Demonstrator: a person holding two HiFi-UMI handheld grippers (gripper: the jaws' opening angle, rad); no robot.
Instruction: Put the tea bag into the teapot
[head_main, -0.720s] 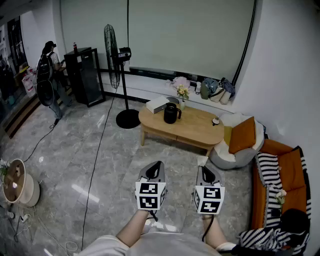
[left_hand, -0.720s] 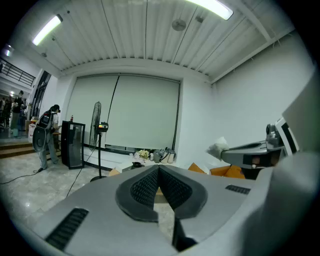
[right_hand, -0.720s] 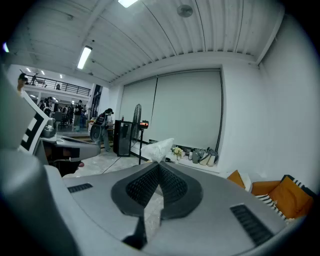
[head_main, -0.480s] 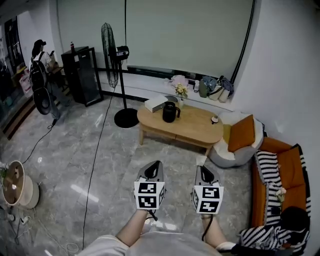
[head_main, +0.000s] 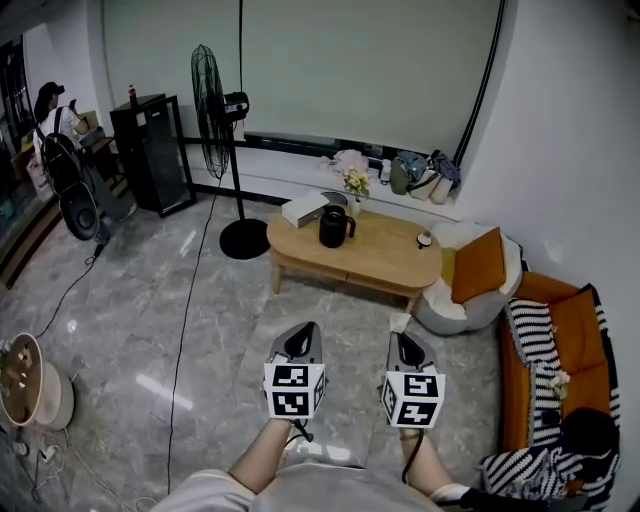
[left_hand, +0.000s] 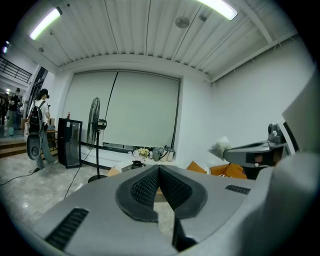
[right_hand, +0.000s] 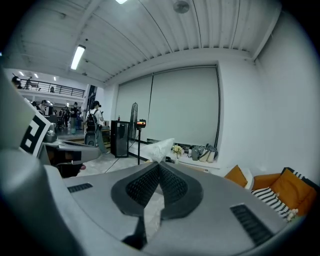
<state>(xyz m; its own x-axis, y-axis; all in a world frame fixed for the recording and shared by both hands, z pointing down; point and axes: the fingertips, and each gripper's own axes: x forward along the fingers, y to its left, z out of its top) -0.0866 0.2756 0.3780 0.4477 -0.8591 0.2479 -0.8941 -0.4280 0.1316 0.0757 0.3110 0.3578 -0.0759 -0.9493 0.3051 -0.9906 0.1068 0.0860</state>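
Tea bag (right_hand: 161, 148): a white pouch, apparently the bag though detail is poor, projects beyond the tips of the right gripper (right_hand: 159, 169), whose jaws are clamped on it. It is judged to be held forward for carriage to the teapot (head_main: 336, 227). The teapot stands on the low wooden table (head_main: 390, 262), well apart at twelve o'clock. Left gripper (left_hand: 159, 169): jaws pressed together with nothing between them. It sits at nine o'clock of the right gripper, seemingly in reserve.

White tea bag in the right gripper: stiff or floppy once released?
Likely light and floppy: the white crinkled tea bag looks thin and creased where it sticks out of the right gripper. Being a soft pouch, it probably won't roll.
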